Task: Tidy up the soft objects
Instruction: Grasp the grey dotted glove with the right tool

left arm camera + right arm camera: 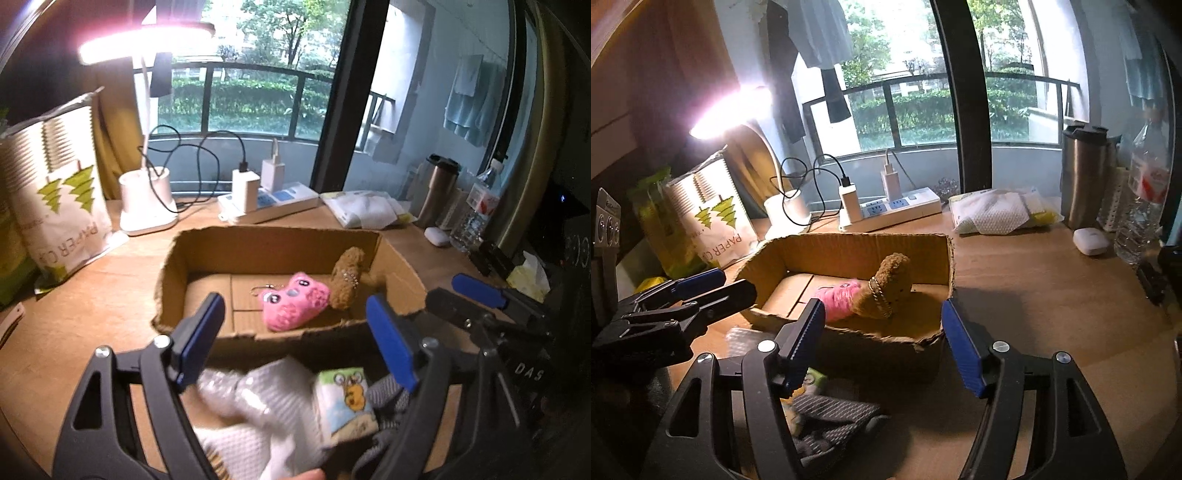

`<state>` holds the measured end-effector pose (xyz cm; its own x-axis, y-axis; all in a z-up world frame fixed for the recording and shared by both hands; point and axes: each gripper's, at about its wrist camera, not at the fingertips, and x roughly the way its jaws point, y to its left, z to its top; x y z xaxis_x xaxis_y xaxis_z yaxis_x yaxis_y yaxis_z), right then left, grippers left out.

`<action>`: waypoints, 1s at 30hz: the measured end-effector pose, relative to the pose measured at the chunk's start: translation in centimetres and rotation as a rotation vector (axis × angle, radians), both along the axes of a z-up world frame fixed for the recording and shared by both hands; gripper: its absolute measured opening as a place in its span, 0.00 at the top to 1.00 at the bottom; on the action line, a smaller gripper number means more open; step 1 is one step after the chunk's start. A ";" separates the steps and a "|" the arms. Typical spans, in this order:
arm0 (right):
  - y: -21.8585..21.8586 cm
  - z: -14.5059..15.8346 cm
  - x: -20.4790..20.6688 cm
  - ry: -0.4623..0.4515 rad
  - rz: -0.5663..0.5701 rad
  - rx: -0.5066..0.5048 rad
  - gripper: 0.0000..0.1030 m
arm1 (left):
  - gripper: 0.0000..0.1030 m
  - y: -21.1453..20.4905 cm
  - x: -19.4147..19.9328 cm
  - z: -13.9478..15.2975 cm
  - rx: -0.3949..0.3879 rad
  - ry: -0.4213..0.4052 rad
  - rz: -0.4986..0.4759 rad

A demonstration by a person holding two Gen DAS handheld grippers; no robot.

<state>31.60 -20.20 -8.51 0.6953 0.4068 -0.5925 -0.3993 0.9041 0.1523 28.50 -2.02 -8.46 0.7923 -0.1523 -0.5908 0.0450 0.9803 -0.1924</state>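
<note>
The wooden worktop [1034, 295] carries a shallow cardboard box [266, 243], open at the top, which serves as the landmark here. Inside the box, toward its right end, lie two soft toys already put away: a pink plush keychain [293, 304] and, touching it on the right, a brown plush bear [345, 282] leaning against the box wall.

The soft things still outside lie in a loose heap just in front of the box's near wall, on the side toward the person. In the left wrist view the heap shows a white textured cloth [266, 406], partly blurred, a small tissue pack with a cartoon print [347, 404] to the right of it, and a grey knitted item [831, 424] at the right edge, which the right wrist view shows more fully.

The left gripper [295, 339] hovers with its jaws wide apart and nothing between the pads; the heap lies directly below and ahead of it, the cloth and tissue pack closest. The right gripper [882, 347] is likewise wide and empty, aimed at the box's near right corner, with the grey item down at its left finger. By my judgement the left gripper is the better placed for the cloth, the right for the grey item.
</note>
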 end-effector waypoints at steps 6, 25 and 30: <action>0.7 1.1 -2.6 -0.018 -0.004 -0.013 0.33 | 0.22 1.1 -3.1 0.9 -0.010 -0.025 0.007; 2.6 -0.5 -7.1 0.025 -0.017 -0.074 0.33 | 0.22 4.6 -9.4 -0.6 -0.038 -0.024 0.050; 2.8 -2.5 -7.0 0.071 -0.028 -0.115 0.33 | 0.22 4.9 -9.9 -1.8 -0.042 -0.001 0.061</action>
